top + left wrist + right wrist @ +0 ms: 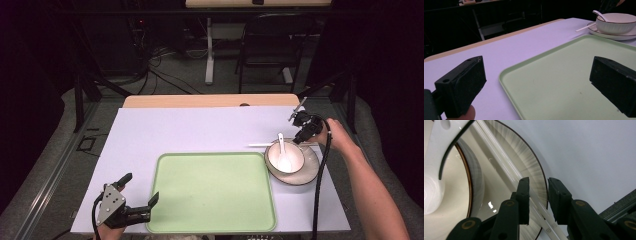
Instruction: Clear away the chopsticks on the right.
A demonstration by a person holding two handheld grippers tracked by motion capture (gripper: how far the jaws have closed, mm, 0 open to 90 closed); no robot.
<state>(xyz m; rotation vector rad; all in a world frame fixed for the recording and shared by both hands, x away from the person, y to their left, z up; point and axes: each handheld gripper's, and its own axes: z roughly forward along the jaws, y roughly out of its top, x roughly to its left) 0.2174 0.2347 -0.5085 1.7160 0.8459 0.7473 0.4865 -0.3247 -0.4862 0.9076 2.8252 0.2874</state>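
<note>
A white bowl [298,156] with a white spoon [283,152] in it stands on a plate [311,173] right of the green tray [210,195]. White chopsticks [260,145] lie across the plate's far rim. My right gripper [299,140] is at that rim. In the right gripper view its jaws [538,182] are narrowly apart, with the chopsticks [506,165] running between them over the plate [530,165]; a gap shows beside the right pad. My left gripper [141,186] stands wide open over the tray's left edge [506,75], with nothing held.
A white cover [200,125] lies over the wooden table. The bowl [616,23], the spoon [600,15] and the plate [614,37] show far off in the left gripper view. A chair and desk legs stand behind the table on the dark floor.
</note>
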